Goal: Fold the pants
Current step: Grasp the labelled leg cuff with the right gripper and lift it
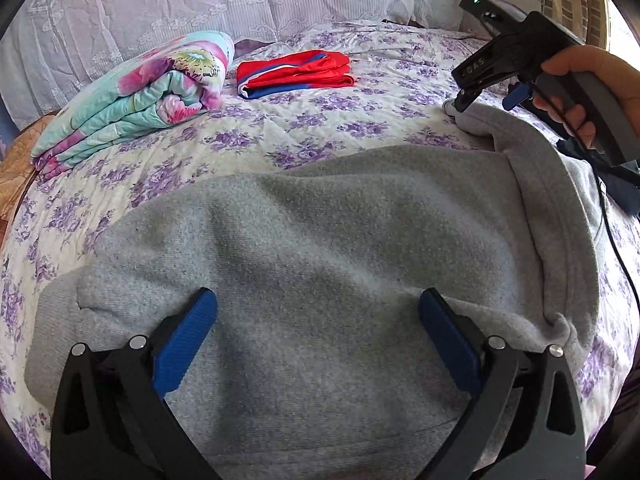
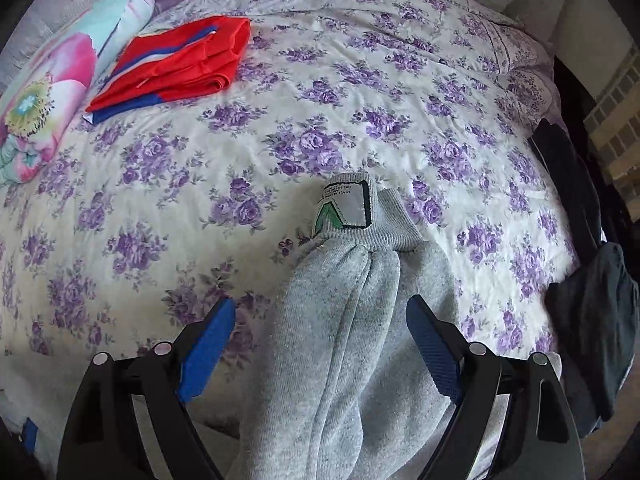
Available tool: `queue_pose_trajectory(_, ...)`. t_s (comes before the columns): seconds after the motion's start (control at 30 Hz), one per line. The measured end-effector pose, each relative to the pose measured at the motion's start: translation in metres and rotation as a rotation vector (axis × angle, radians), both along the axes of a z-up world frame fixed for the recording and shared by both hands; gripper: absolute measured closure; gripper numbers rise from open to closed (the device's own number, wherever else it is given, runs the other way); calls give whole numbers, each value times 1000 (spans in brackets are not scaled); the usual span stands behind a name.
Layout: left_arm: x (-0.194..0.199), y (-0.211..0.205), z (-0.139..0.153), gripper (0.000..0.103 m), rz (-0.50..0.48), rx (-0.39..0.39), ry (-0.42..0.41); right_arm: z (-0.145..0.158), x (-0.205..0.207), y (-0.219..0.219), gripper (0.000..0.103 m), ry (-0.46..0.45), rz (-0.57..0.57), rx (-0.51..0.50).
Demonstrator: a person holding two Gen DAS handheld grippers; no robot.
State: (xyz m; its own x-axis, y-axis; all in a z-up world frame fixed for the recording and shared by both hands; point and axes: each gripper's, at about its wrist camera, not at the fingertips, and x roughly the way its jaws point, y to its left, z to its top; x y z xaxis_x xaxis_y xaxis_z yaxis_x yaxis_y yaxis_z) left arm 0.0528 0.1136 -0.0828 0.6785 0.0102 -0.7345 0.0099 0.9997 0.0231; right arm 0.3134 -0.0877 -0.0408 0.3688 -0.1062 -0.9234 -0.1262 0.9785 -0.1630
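Note:
Grey sweatpants (image 1: 320, 232) lie spread on the flowered bedspread (image 1: 280, 128). My left gripper (image 1: 318, 294) hovers over the wide part of the cloth, its blue pads (image 1: 188, 340) far apart and gripping nothing. In the right wrist view one grey leg (image 2: 352, 320) runs away from me and ends in a ribbed cuff with a sewn label (image 2: 346, 208). My right gripper (image 2: 320, 302) points steeply down with its jaws open on either side of that leg, not pinching it. From the left wrist view the right gripper (image 1: 480, 100) is held by a hand (image 1: 592, 80) above the cuff end.
A folded floral quilt (image 1: 132, 96) and a folded red-and-blue garment (image 1: 296, 74) lie at the far left of the bed. Dark clothes (image 2: 592, 320) hang at the right edge. A black cable (image 1: 616, 248) trails down the right side. A lace cover (image 1: 200, 0) is behind the bed.

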Motion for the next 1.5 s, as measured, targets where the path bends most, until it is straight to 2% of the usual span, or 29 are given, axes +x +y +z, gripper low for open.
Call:
queue_pose_trajectory(0.17,0,0,0,5,-3,-2,-1,-23,13,5,15,66,-1,-88)
queue_pose_trajectory(0.3,0,1,0,5,-12,-21,-3,-40,22,-1,16,102,-25,-88)
queue_pose_trajectory(0.37,1,2,0,5,-15,-28,-3,-42,23,-9,32,103,-29,-52)
queue_pose_trajectory(0.43,1,3,0,4,-18,-31,-4,-37,22,-17,73,107,-27,-9)
queue_pose_trajectory(0.5,0,3,0,4,-19,-35,-4,-23,20,-32,93,107,-29,88)
queue_pose_trajectory(0.6,0,4,-1,5,-21,-41,-5,19,4,-64,94,25,-19,292)
queue_pose_trajectory(0.77,1,4,-1,4,-20,-30,-3,91,-68,-153,94,-226,-45,701)
queue_pose_trajectory(0.83,1,4,-1,4,-20,-29,-4,99,-105,-196,93,-325,-55,871)
queue_pose_trajectory(0.9,2,4,-1,4,-21,-31,-4,80,-140,-237,92,-374,-95,1020)
queue_pose_trajectory(0.93,2,4,-1,4,-20,-25,-3,64,-149,-252,86,-362,-130,1061)
queue_pose_trajectory(0.97,2,3,-2,4,-19,-18,-1,39,-157,-268,79,-323,-187,1076)
queue_pose_trajectory(1.0,2,3,-2,4,-20,-12,0,15,-163,-281,51,-272,-250,1059)
queue_pose_trajectory(1.03,3,2,-2,4,-19,-6,1,-16,-169,-298,46,-206,-349,1016)
queue_pose_trajectory(1.1,2,2,-2,4,-21,-5,0,-59,-180,-325,47,-119,-469,1011)
queue_pose_trajectory(1.13,3,2,-2,4,-20,-5,0,-74,-186,-337,52,-102,-495,1080)
queue_pose_trajectory(1.17,3,2,-2,4,-20,-3,-1,-77,-190,-344,52,-122,-485,1155)
queue_pose_trajectory(1.2,3,1,-3,4,-20,-2,-1,-72,-192,-347,50,-147,-461,1187)
queue_pose_trajectory(1.23,3,1,-3,4,-20,0,-1,-66,-191,-347,42,-168,-435,1184)
queue_pose_trajectory(1.3,3,1,-3,4,-19,4,-1,-53,-184,-343,38,-205,-384,1144)
queue_pose_trajectory(1.37,3,1,-3,4,-19,6,-1,-47,-170,-338,38,-205,-348,1097)
queue_pose_trajectory(1.4,2,1,-3,4,-20,4,-2,-47,-162,-335,48,-198,-339,1069)
queue_pose_trajectory(1.43,3,1,-3,4,-19,4,-2,-47,-153,-328,71,-186,-323,1013)
queue_pose_trajectory(1.5,3,1,-3,4,-20,6,-2,-33,-144,-316,83,-230,-240,908)
